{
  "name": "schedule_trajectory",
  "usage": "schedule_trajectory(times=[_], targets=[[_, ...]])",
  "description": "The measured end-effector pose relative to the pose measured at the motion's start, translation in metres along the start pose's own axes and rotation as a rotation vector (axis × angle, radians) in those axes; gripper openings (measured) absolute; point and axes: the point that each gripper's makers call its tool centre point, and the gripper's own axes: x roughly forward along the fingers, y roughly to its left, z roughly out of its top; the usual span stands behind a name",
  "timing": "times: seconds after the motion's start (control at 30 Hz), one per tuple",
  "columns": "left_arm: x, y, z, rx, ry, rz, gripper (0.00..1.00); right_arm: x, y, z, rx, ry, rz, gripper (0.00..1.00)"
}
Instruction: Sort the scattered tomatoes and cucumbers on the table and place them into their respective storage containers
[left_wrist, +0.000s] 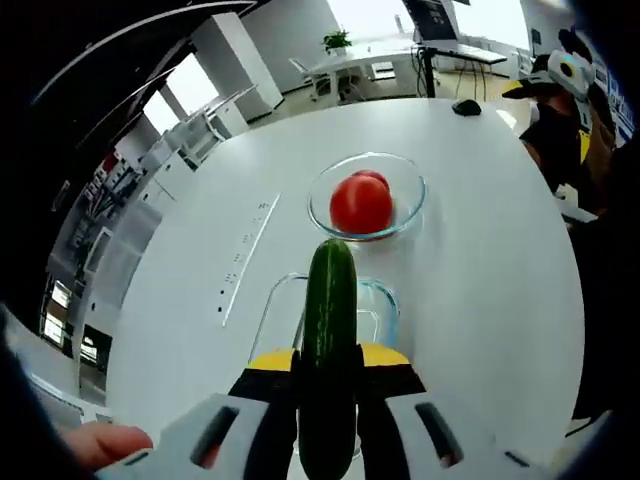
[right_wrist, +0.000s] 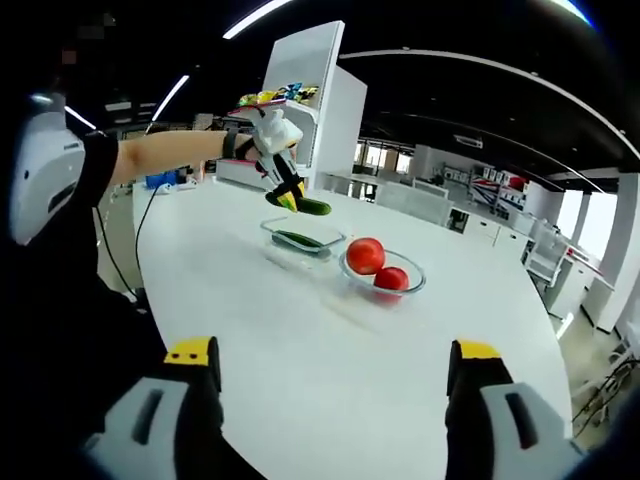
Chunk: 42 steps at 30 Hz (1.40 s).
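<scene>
My left gripper (left_wrist: 329, 352) is shut on a dark green cucumber (left_wrist: 330, 310), held in the air above a clear rectangular container (left_wrist: 385, 300). Beyond it a round glass bowl (left_wrist: 412, 205) holds red tomatoes (left_wrist: 360, 203). In the right gripper view the left gripper (right_wrist: 288, 196) hangs over the rectangular container (right_wrist: 302, 239), its cucumber (right_wrist: 311, 207) sticking out to the right; another cucumber (right_wrist: 298, 240) lies inside the container. Two tomatoes (right_wrist: 366, 255) rest in the bowl (right_wrist: 382, 275). My right gripper (right_wrist: 330, 365) stands wide open low over the white table, nothing between its jaws.
The white table (right_wrist: 300, 340) curves away with bare surface in front of the right gripper. A dark mouse-like object (left_wrist: 466, 107) lies at the table's far edge. A person's arm (right_wrist: 170, 155) reaches in from the left. White shelving (right_wrist: 320, 90) stands behind the table.
</scene>
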Motion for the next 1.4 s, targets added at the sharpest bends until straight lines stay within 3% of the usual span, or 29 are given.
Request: schedule_trajectory(times=[0.07, 0.17, 0.23, 0.43, 0.8, 1.3, 1.4], targets=[[0.011, -0.001, -0.002, -0.055, -0.027, -0.019, 0.2, 0.0, 0.0, -0.002, 0.001, 0.003, 0.0, 0.88], [0.025, 0.0, -0.011, -0.076, -0.022, -0.026, 0.2, -0.002, -0.002, -0.005, 0.004, 0.011, -0.005, 0.88], [0.033, 0.001, -0.023, -0.074, 0.019, -0.016, 0.2, -0.003, -0.005, -0.006, 0.004, 0.011, -0.013, 0.88], [0.05, -0.004, -0.041, -0.098, 0.058, -0.014, 0.2, -0.005, -0.011, -0.006, 0.012, 0.001, -0.029, 0.88], [0.055, -0.019, -0.046, -0.106, 0.069, -0.039, 0.21, -0.001, -0.009, -0.007, 0.009, 0.008, -0.022, 0.87], [0.053, -0.032, -0.051, -0.057, 0.064, -0.019, 0.21, 0.003, -0.009, -0.01, 0.001, 0.026, -0.027, 0.86], [0.054, -0.025, -0.051, -0.049, 0.062, -0.024, 0.21, 0.003, -0.008, -0.01, 0.002, 0.025, -0.025, 0.86]])
